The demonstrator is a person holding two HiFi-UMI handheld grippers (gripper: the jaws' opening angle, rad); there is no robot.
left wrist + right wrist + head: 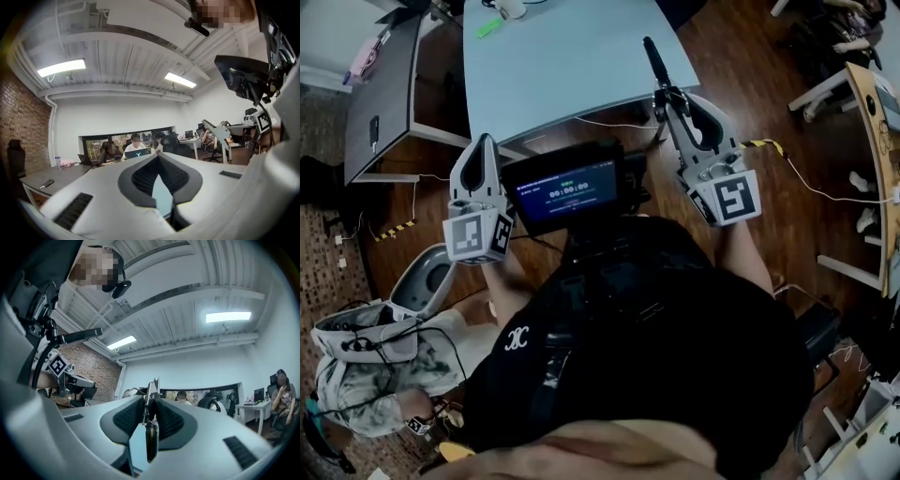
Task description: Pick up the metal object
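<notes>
Fingers on metal object, long axis fwd along R gripper

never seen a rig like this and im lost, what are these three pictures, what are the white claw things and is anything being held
There is no robot here. A person holds a two-jaw gripper in each hand. The head view comes from a camera on their head, looking steeply down. It shows the left gripper, the right gripper and a small screen at the person's chest. The other two pictures come from cameras riding on each gripper, looking along its jaws into the room. The right gripper is closed on the metal object, a slim tool with a dark end. The left gripper's jaws are together and empty. Ahead stands a pale blue table with a small green item near its far edge.
</notes>
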